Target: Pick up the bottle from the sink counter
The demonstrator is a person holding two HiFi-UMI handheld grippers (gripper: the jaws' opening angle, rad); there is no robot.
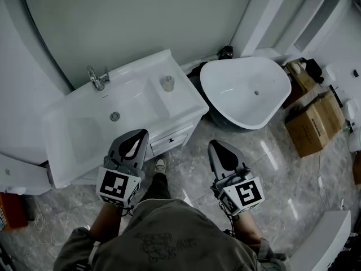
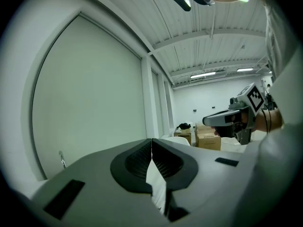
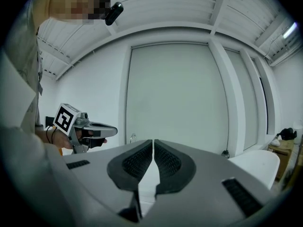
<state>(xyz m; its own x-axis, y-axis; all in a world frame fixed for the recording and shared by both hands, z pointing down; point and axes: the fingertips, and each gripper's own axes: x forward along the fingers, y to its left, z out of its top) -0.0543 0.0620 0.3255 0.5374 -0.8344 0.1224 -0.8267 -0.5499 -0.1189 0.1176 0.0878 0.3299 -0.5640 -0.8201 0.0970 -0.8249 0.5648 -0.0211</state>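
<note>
Clearly, the bottle [image 1: 167,83] stands upright, long axis vertical.

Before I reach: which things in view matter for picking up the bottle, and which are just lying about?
For the job:
- bottle
- sink counter it stands on
- left gripper and right gripper, jaws shut, empty

Just lying about:
- faucet
- bathtub
- cardboard boxes

Probably a bathroom-fixture showroom or storeroom: sink vanity [image 1: 176,103], freestanding tub [image 1: 234,97], cardboard boxes [image 1: 313,123] on tiled floor [image 1: 266,164].
</note>
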